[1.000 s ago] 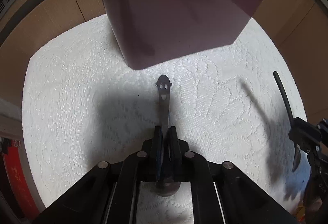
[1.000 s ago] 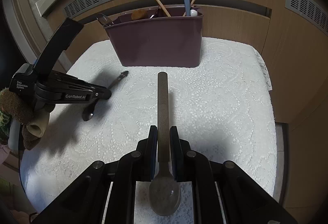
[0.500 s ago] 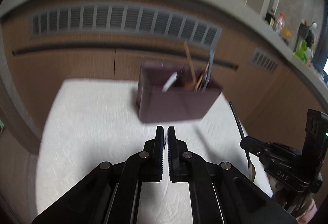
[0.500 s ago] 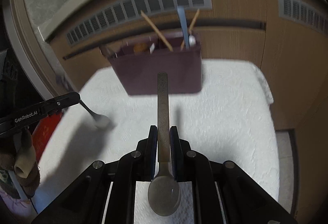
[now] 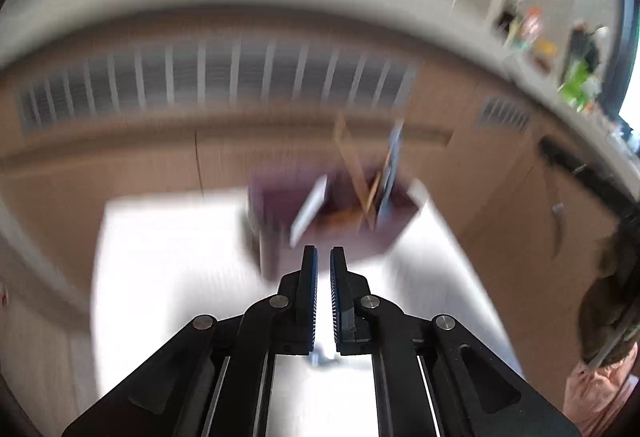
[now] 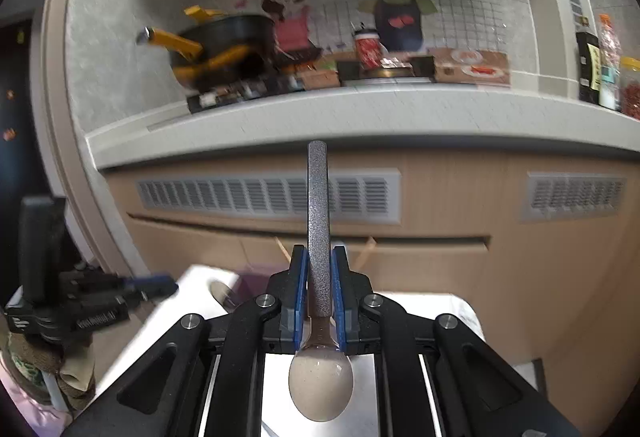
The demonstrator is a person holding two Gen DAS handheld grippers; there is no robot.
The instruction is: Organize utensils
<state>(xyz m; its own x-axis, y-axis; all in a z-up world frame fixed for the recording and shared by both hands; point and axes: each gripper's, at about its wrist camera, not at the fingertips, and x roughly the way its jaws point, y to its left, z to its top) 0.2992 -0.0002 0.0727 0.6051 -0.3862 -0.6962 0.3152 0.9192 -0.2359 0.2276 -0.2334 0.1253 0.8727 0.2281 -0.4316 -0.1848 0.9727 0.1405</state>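
My right gripper [image 6: 320, 257] is shut on a grey speckled spoon [image 6: 319, 229], handle pointing up and forward, bowl [image 6: 321, 385] back near the camera. My left gripper [image 5: 323, 257] has its jaws nearly together with a narrow gap and nothing between them. A small spoon's tip [image 5: 322, 359] shows blurred under its body. The maroon utensil caddy [image 5: 320, 225] stands on the white mat [image 5: 168, 277] ahead of the left gripper, holding chopsticks and several utensils; the view is motion-blurred. In the right wrist view the caddy [image 6: 256, 283] is mostly hidden behind the gripper. The left gripper [image 6: 156, 283] shows at left.
A wooden cabinet front with vent grilles [image 6: 268, 197] stands behind the mat. Above it, a countertop [image 6: 360, 109] carries a black pan with yellow handles [image 6: 224, 41], a red can, boxes and bottles [image 6: 592, 61]. The right gripper's body shows at the right edge of the left view [image 5: 580, 173].
Both grippers have lifted and tilted upward, so the views now show cabinet and countertop. The left gripper no longer shows the smiley-handled spoon between its fingers. The right still grips its spoon.
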